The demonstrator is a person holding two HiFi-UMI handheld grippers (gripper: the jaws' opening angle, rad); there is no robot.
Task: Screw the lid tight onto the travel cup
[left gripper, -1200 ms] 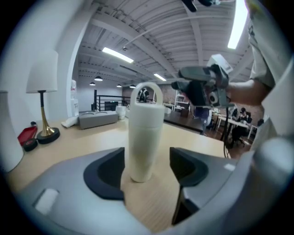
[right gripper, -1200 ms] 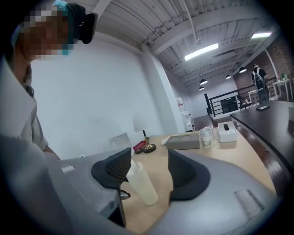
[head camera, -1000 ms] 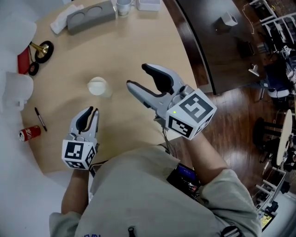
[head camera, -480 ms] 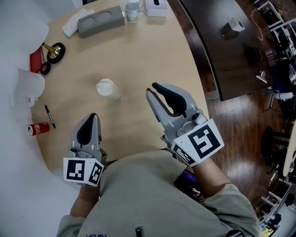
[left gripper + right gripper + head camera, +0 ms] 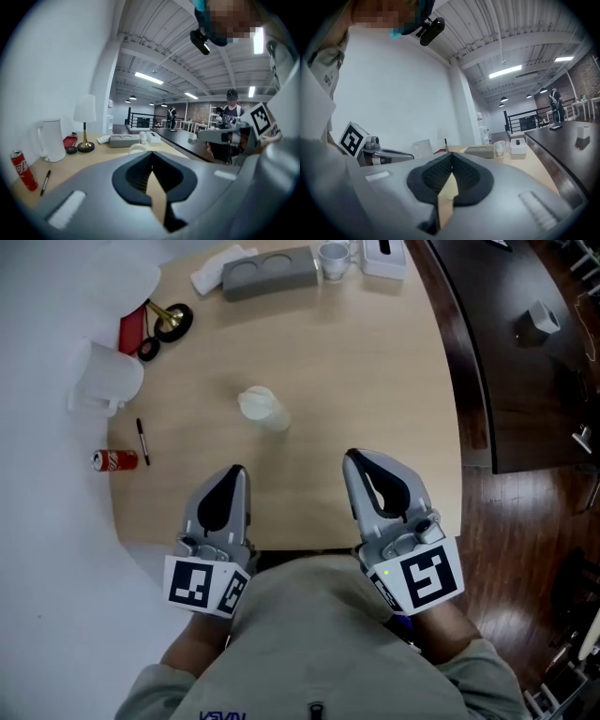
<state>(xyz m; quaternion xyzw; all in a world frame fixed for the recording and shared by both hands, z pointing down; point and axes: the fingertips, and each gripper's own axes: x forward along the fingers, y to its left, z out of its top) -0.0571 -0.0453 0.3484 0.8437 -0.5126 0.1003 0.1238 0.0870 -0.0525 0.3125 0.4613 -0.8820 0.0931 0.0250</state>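
Note:
The travel cup point(image 5: 261, 409) is pale and translucent with a whitish top. It stands alone in the middle of the wooden table point(image 5: 375, 362). My left gripper point(image 5: 236, 471) hovers at the table's near edge, shut and empty, well short of the cup. My right gripper point(image 5: 354, 457) is level with it to the right, also shut with nothing in it. In the left gripper view the cup point(image 5: 137, 148) peeks just above the closed left gripper point(image 5: 151, 154). In the right gripper view the right gripper point(image 5: 451, 154) points along the table with its jaws together.
A white kettle point(image 5: 103, 381), a red can point(image 5: 114, 460) and a pen point(image 5: 142, 441) sit at the table's left. A brass lamp base point(image 5: 173, 320), a grey tray point(image 5: 267, 270), a glass mug point(image 5: 333, 256) and a white box point(image 5: 384, 254) line the far side. Dark floor lies right.
Both grippers have drawn back to the table's near edge. The right jaws have gone from wide open to shut, and the left jaws have closed fully.

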